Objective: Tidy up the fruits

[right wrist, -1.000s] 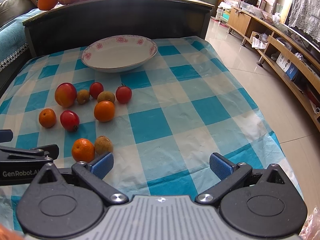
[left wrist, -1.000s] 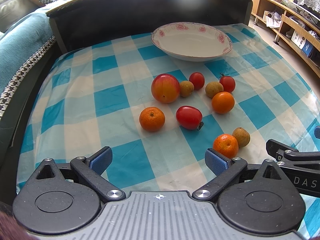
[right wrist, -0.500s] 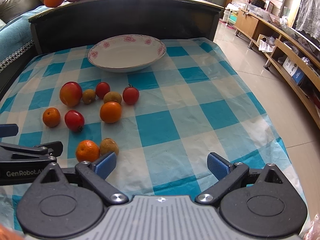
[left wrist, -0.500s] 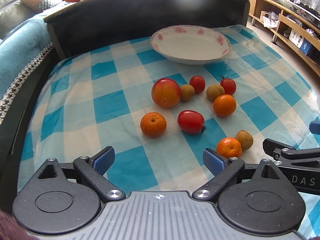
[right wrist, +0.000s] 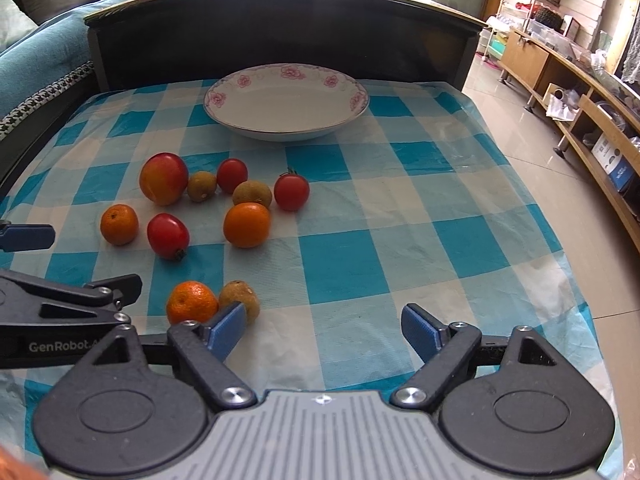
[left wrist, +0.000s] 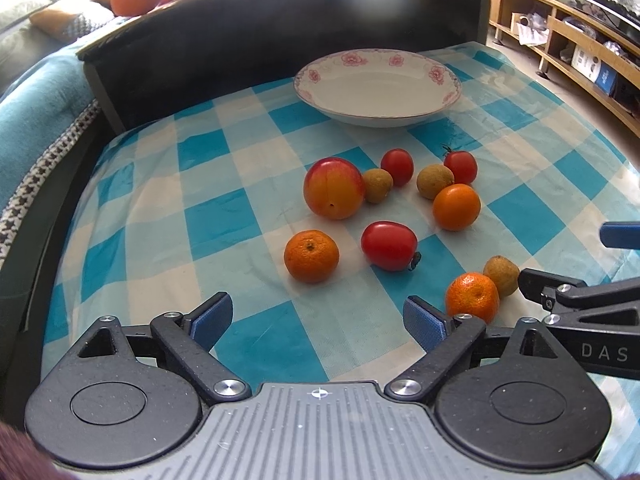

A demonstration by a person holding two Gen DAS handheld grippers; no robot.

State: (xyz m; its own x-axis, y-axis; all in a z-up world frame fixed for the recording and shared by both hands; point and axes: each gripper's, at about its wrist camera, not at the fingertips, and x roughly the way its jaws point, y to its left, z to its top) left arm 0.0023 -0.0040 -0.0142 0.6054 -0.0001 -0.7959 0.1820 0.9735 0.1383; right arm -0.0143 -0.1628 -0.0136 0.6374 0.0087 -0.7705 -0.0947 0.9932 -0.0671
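Both grippers empty. My left gripper (left wrist: 316,318) has its jaws spread wide; my right gripper (right wrist: 324,326) likewise. Nothing is in the floral bowl (left wrist: 378,62) yet; it sits toward the table's far edge. All fruit lies loose on the checked tablecloth (left wrist: 224,220) mid-table.

Step in hand, as I judge it: first pick. Nearest left target is the mandarin (left wrist: 311,256). Centre the jaws around its widest part, come down low, and close gently since round fruit rolls. For the right, the near pair touches: mandarin (right wrist: 192,301) and longan (right wrist: 239,299), so take the outer one first.

Count: 1 peach (left wrist: 333,188), 3 tomatoes, 3 mandarins, 3 longans. More fruit lies on the dark headboard (right wrist: 280,20) behind, too blurred to count.
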